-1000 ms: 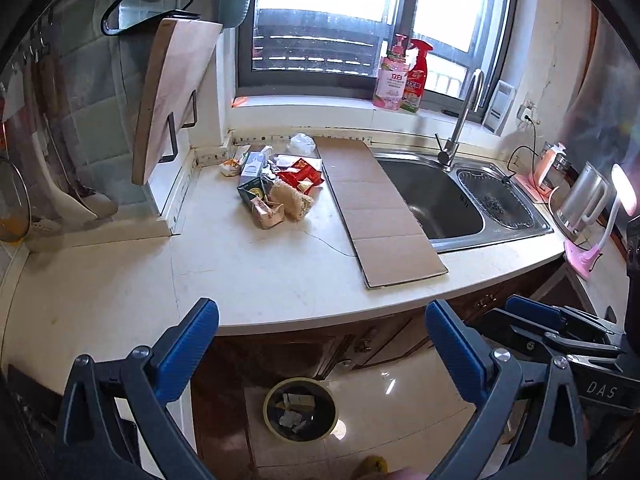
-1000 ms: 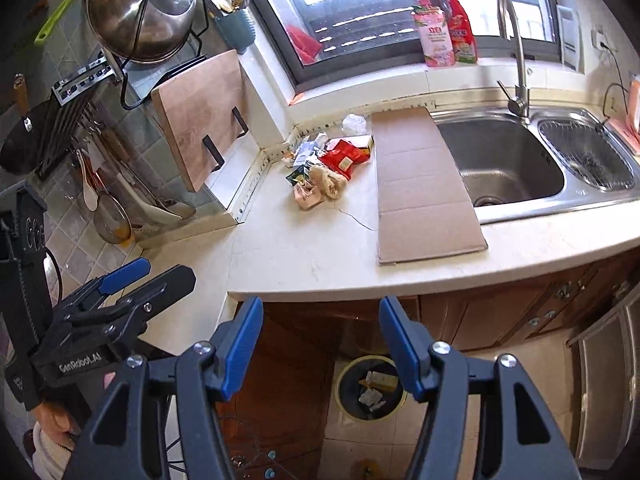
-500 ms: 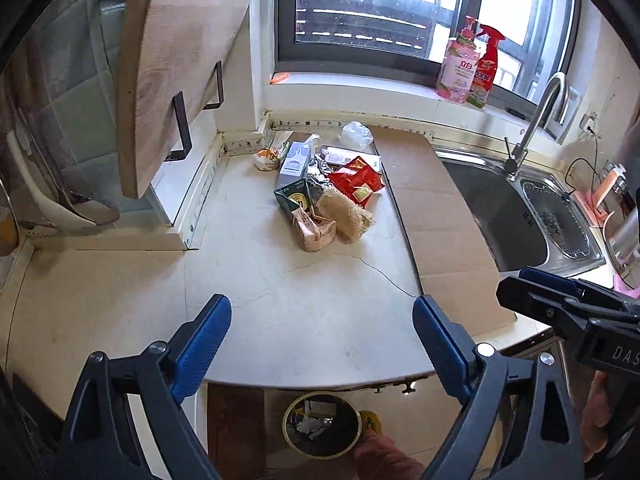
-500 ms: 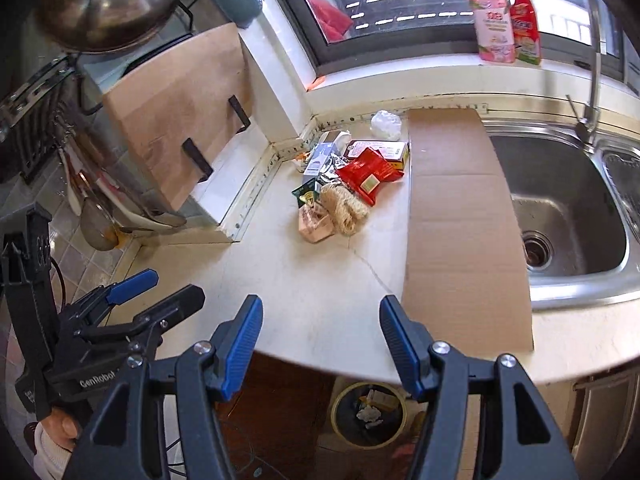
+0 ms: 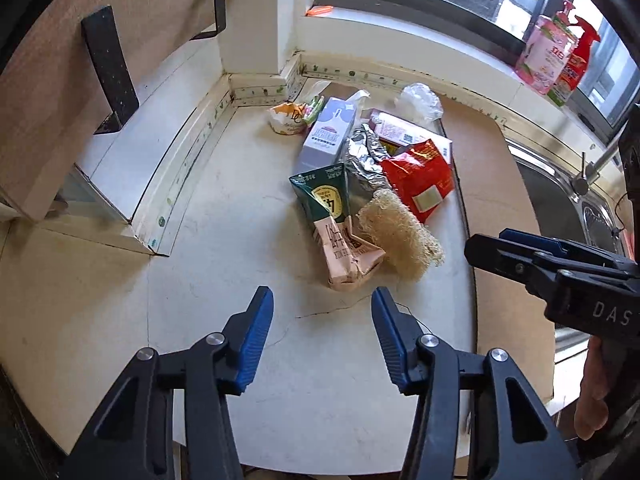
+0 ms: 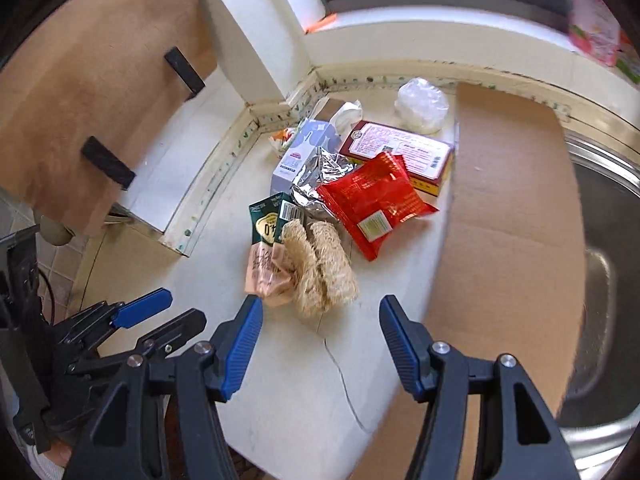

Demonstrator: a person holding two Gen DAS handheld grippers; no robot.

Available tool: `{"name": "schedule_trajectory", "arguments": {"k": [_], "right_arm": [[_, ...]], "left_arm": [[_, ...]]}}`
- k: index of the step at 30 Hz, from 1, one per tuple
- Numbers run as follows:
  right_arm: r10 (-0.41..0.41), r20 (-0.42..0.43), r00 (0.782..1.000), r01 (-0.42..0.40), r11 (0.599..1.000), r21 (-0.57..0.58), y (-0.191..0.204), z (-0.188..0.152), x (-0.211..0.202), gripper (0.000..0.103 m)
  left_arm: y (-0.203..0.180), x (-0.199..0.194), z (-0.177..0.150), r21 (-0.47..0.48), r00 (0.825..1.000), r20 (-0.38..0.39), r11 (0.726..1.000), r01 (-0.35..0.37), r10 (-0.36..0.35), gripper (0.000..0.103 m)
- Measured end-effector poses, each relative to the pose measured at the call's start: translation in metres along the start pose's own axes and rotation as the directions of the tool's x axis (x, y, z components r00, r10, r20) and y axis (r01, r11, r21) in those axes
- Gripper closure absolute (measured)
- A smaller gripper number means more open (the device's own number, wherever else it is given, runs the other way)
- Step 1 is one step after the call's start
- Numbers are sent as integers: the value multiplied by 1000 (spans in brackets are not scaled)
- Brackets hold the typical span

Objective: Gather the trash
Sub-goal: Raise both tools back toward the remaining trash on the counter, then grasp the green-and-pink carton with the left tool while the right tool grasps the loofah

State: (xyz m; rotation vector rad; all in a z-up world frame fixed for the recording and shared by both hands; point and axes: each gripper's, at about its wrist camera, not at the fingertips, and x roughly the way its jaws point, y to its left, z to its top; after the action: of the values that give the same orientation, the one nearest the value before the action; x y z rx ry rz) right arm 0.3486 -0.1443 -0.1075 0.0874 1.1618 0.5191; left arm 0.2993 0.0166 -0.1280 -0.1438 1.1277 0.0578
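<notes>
Here, both the left gripper (image 5: 322,306) and right gripper (image 6: 320,314) hover wide open and empty just short of the trash pile (image 5: 372,196) beside the cardboard sheet (image 6: 508,216), likely approaching; next, closing on the nearest wrapper.

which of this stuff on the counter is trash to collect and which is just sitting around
Trash to collect:
pink crumpled carton
loofah scrap
green carton
red snack bag
foil wrapper
grey-white carton
flat red box
clear plastic wad

Just lying about:
cardboard sheet
cutting board
cleaner bottles
sink
</notes>
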Motion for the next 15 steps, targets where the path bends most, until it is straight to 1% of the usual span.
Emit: {"name": "schedule_trajectory", "arguments": {"k": [2,3,4,7,8,10,12,15], "right_arm": [[5,-35,999,-6,1000,-11,-3,11,21,42],[11,-57,998,-11,1000,-12,-4,15,32,43],[21,-78,997,-22,1000,-8,-7,18,42,47],[40,-142,989,-39,999,8,-13,23,67,50],[53,-159,986,-51,999,14,-15,23,74,51],[80,-184,980,-76,997,26,-19,22,85,57],[146,-199,969,-136,989,60,-24,21,91,61],[174,-187,967,-165,984,63,-27,22,88,67]], "left_arm": [[1,8,3,-7,1000,-11,1000,-25,25,53],[2,13,6,-11,999,-17,999,-33,33,53],[3,17,8,-15,999,-26,999,-44,44,53],[6,26,15,-28,997,-43,998,-60,59,53],[6,28,16,-33,997,-43,998,-58,57,53],[8,33,21,-49,998,-51,998,-44,41,53],[9,38,24,-70,998,-63,997,-19,14,53],[7,46,30,-85,997,-73,996,-1,-5,53]]}}
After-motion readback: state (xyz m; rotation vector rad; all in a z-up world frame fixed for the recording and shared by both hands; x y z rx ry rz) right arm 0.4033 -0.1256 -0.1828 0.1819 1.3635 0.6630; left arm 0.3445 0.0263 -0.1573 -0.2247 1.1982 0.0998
